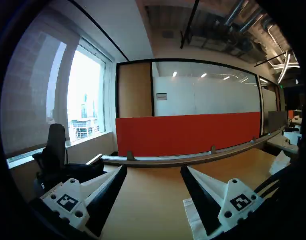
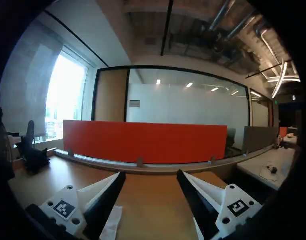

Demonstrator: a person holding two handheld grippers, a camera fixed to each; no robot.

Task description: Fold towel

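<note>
My left gripper is open above a wooden desk, with nothing between its fingers. A white towel edge lies flat on the desk under its right finger. At the far right a white crumpled piece sticks up; I cannot tell whether it belongs to the towel. My right gripper is also open and holds nothing. A strip of white towel lies on the desk beside its left finger.
A red partition with a metal rail stands along the desk's far edge. A black office chair sits at the left by the window. Another desk with cables lies at the right.
</note>
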